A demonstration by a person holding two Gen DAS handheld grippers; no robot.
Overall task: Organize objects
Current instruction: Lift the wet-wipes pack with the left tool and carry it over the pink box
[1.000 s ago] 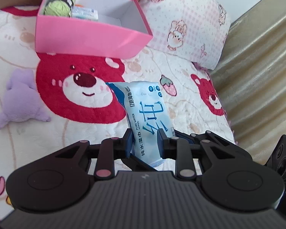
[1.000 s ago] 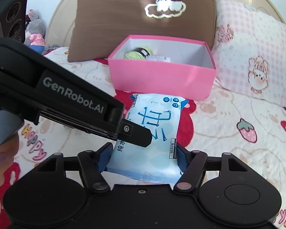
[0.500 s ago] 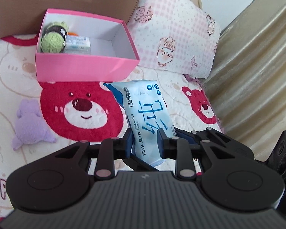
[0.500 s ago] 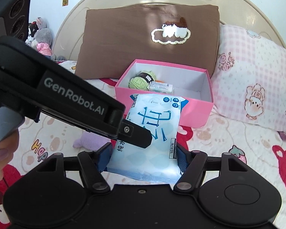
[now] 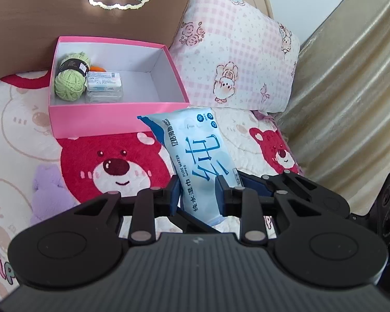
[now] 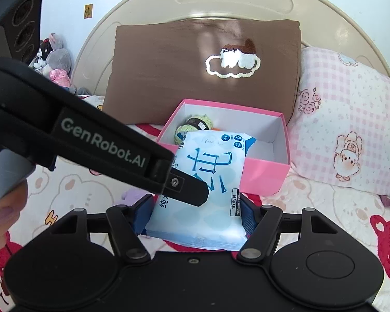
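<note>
A light blue pack of wet wipes (image 5: 197, 156) is held in the air by both grippers. My left gripper (image 5: 197, 195) is shut on its near end. My right gripper (image 6: 197, 208) is shut on the same pack (image 6: 210, 176) across its width. The left gripper's body (image 6: 91, 145) crosses the right wrist view in front of the pack. The open pink box (image 5: 111, 117) stands on the bed ahead and below, also in the right wrist view (image 6: 262, 171). It holds a green yarn ball (image 5: 70, 83), a small tissue pack (image 5: 104, 81) and something orange behind them.
A brown pillow (image 6: 195, 70) leans on the headboard behind the box. A pink checked pillow (image 5: 236, 52) lies to its right. A purple plush toy (image 5: 49, 195) lies on the bear-print quilt at the left. A beige curtain (image 5: 351, 91) hangs at the right.
Both grippers have risen with the wipes pack and tilted, so the box now sits lower and its inside shows. The pack stays gripped by both.
</note>
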